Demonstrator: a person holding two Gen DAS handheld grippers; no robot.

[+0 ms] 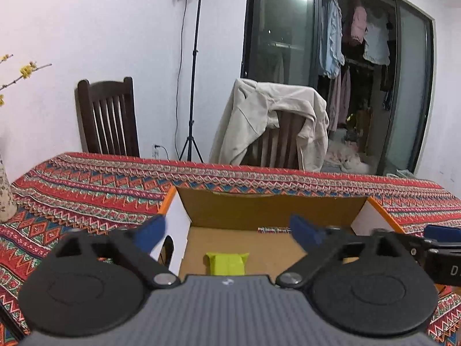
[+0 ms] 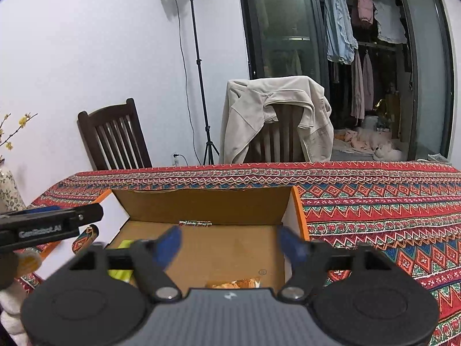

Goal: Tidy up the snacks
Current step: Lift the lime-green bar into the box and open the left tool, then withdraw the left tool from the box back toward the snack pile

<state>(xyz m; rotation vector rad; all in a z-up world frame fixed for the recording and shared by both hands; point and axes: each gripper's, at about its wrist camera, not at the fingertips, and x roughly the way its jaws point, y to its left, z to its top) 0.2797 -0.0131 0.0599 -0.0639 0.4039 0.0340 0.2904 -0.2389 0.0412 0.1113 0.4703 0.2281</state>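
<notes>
While both hand-held grippers gape empty, one box, two snack packets.

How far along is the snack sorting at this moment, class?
Done: a green snack pack and an orange snack pack lie on the floor of the cardboard box. In hand: nothing; the left hand-held gripper and right hand-held gripper stand open above them. Left: no other loose snacks are visible.

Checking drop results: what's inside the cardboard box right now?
Inside the cardboard box: a lime-green packet at left and an orange snack packet at right, both on the floor. Each gripper body covers the near edge, so anything there is unseen.
</notes>
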